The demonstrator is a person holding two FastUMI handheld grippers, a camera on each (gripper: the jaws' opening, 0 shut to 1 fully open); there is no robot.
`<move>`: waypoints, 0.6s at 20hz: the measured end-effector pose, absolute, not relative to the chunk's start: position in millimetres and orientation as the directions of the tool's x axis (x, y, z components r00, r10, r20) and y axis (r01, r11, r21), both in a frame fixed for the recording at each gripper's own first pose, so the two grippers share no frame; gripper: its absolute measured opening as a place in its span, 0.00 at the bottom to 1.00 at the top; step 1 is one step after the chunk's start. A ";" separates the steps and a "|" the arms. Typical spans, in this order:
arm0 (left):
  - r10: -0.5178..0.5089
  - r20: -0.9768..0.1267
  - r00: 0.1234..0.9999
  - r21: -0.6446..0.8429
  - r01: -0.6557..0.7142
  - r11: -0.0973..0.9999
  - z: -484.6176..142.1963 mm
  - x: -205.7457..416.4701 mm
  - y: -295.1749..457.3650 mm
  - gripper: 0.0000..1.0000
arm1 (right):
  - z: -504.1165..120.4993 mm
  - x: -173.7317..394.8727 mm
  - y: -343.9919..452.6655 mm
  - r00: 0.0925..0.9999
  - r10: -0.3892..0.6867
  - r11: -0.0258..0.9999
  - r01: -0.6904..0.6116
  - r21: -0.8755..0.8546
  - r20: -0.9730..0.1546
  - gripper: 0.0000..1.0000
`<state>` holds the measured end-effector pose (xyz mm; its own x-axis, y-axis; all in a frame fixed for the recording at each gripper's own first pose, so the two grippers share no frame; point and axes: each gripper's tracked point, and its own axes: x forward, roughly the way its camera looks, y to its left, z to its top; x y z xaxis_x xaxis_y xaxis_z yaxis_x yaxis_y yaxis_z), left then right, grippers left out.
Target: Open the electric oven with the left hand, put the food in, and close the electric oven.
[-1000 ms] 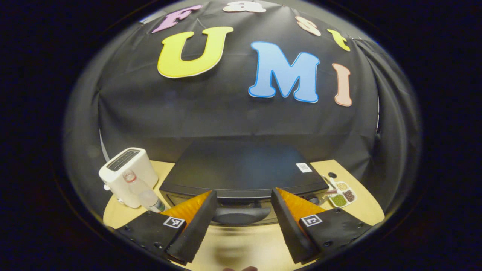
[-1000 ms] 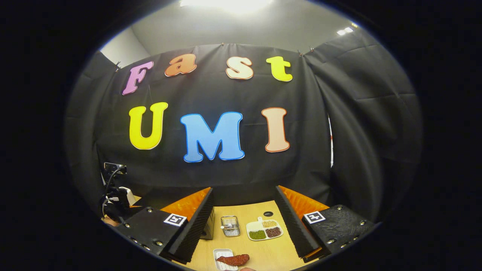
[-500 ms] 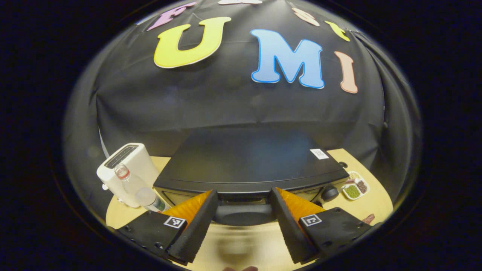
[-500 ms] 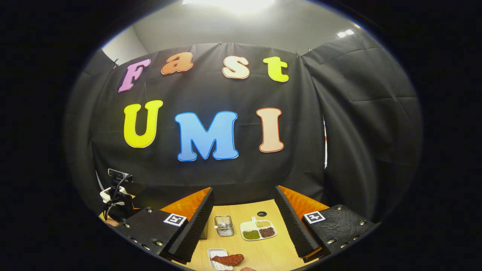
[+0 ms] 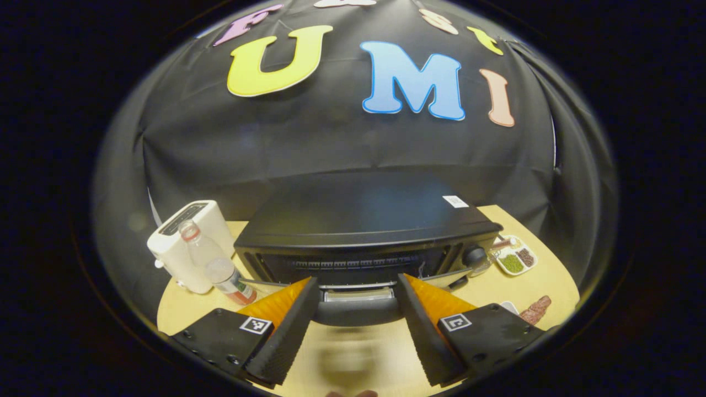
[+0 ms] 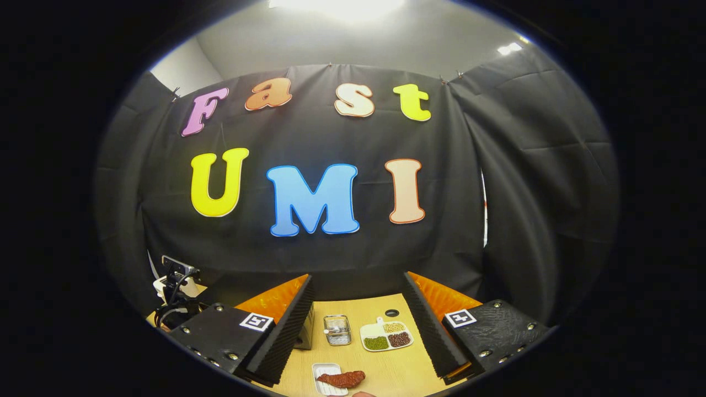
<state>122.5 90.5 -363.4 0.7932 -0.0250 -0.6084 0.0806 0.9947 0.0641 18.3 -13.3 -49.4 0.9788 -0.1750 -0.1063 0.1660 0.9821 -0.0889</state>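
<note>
The wooden worktop (image 5: 513, 286) carries a black oven (image 5: 364, 220) against the booth wall, its door (image 5: 358, 286) tipped slightly ajar at the top. The left tool (image 5: 357, 314) has its fingers spread apart on either side of the door handle (image 5: 357, 313), not pressing it. A white toaster (image 5: 187, 242) and a bottle (image 5: 220, 270) stand left of the oven. The right tool (image 6: 357, 325) hangs with fingers apart over the worktop, above the reddish food (image 6: 342, 379) on a small white tray (image 6: 326, 377), near a sectioned dish (image 6: 386, 336).
</note>
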 end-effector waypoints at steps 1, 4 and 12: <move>-0.023 -0.612 0.791 0.065 0.080 0.995 -366.3 116.4 90.2 0.99 | -47.9 16.0 -12.6 0.979 -0.174 0.982 0.165 -0.090 -0.104 0.97; -0.019 -0.629 0.777 0.060 0.073 0.996 -375.7 98.3 90.5 0.95 | -50.0 9.3 -11.1 0.978 -0.180 0.981 0.170 -0.097 -0.108 0.97; -0.013 -0.671 0.741 0.055 0.068 0.996 -405.0 56.4 91.3 0.95 | -53.7 -7.6 -17.1 0.970 -0.216 0.974 0.206 -0.091 -0.115 0.97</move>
<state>56.4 91.3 -405.0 0.7411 -0.0134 -0.6713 0.0678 0.9962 0.0550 -7.6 -17.1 -53.7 0.9696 -0.2160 -0.1153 0.2062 0.9743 -0.0909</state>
